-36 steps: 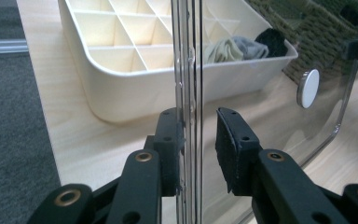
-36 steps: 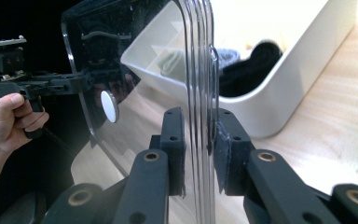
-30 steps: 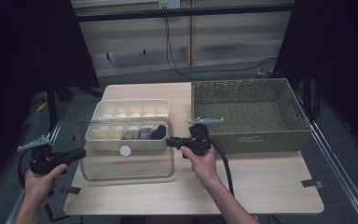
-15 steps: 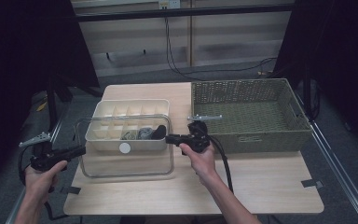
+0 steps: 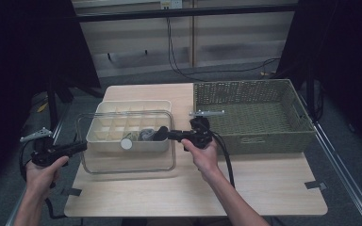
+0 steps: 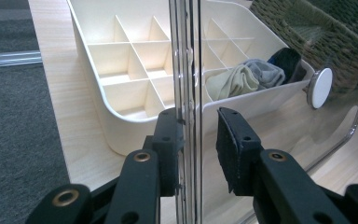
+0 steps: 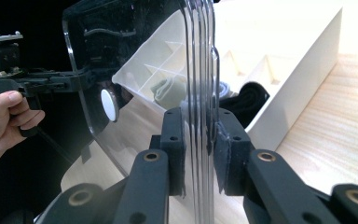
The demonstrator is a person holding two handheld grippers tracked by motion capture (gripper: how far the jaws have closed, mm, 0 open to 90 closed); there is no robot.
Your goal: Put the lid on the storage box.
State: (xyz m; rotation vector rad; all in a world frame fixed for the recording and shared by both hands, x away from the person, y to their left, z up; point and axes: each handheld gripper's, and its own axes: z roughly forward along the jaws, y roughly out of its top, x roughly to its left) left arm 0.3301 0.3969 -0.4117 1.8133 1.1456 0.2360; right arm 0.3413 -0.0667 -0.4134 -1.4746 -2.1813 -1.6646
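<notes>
The right gripper (image 7: 199, 144) is pinching the clear lid's (image 5: 127, 165) right edge; the left gripper (image 6: 199, 149), jaws spread, is straddling its left edge above the organizer tray (image 5: 122, 141).

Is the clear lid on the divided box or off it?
Off: both grippers hold the clear lid by its edges above the divided box.
</notes>
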